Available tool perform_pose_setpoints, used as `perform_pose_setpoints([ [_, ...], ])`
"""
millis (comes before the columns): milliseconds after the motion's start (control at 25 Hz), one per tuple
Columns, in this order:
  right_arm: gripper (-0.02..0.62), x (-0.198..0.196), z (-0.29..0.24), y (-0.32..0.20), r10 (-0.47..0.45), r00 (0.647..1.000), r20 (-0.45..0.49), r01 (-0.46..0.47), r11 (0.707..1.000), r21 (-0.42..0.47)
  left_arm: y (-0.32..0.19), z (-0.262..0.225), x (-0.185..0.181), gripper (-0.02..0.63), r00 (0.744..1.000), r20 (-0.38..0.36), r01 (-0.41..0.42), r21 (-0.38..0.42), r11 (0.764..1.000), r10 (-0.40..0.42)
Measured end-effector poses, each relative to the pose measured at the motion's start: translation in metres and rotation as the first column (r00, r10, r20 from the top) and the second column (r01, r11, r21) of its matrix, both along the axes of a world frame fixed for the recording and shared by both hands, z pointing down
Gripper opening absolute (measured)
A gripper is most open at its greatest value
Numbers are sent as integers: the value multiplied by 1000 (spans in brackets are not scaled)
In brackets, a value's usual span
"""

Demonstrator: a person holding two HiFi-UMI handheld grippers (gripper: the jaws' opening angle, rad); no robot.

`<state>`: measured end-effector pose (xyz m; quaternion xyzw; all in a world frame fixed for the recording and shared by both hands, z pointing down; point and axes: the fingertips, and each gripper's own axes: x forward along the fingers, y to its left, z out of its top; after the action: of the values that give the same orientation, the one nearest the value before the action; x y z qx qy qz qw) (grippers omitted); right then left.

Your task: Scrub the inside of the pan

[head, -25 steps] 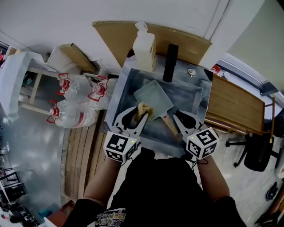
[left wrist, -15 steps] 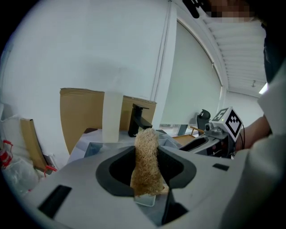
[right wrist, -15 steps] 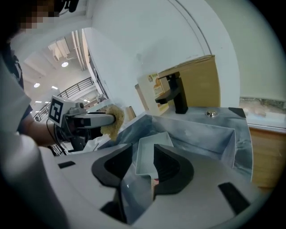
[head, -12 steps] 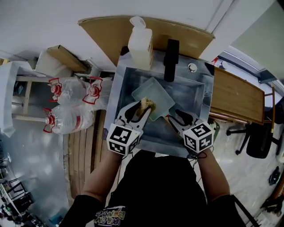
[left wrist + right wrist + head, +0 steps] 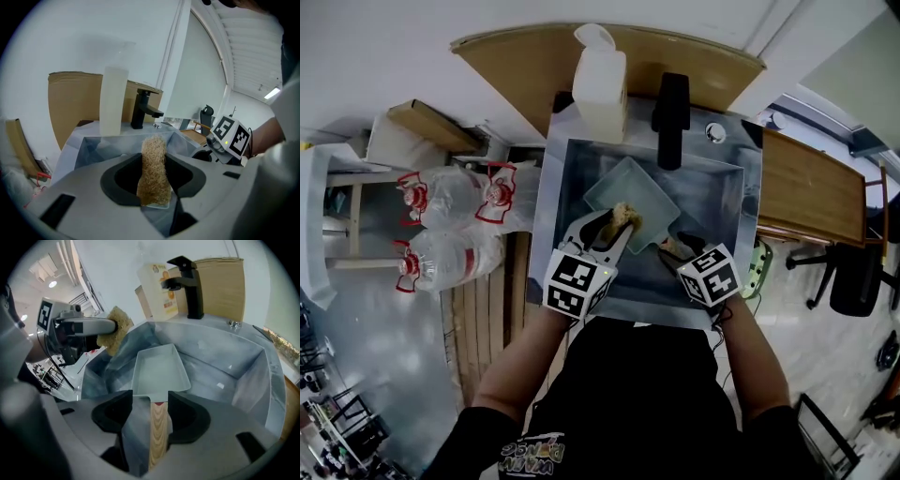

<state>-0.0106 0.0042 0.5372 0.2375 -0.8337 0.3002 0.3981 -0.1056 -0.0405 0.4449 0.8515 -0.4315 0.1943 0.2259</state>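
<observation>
In the steel sink (image 5: 712,202) lies the pale rectangular pan (image 5: 159,369), the right tongs (image 5: 151,401) just opened wide around its wooden handle (image 5: 158,432), seemingly not gripping, while the left tongs (image 5: 154,185) clamp a tan scrubber (image 5: 152,154) near the pan

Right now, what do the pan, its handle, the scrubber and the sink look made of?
Pan: probably coated or enamelled metal; thin walls, matte pale grey-green.
Handle: light wood, grain visible, looks unvarnished.
Scrubber: coarse tan fibre, loofah-like; the exact fibre is unclear.
Sink: likely stainless steel; brushed grey with soft reflections.
</observation>
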Motion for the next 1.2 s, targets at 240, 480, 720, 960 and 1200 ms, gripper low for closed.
perform_pose_setpoints([
  [240,227,0,28,7,-22,997,-74,17,998,-61,-3,20,4,147,999,19,-48,-44,998,49],
  [480,225,3,49,16,-59,988,-143,44,994,-103,-1,47,10,147,996,22,-79,-118,990,82],
  [720,225,7,64,17,-97,972,-213,83,994,-76,1,70,16,147,995,33,-92,-185,978,99],
  [960,184,16,74,22,-107,952,-287,84,992,-93,3,94,21,147,991,65,-102,-239,966,121],
  [1200,170,16,75,21,-106,949,-297,82,992,-91,6,117,28,147,984,86,-128,-284,950,158],
])
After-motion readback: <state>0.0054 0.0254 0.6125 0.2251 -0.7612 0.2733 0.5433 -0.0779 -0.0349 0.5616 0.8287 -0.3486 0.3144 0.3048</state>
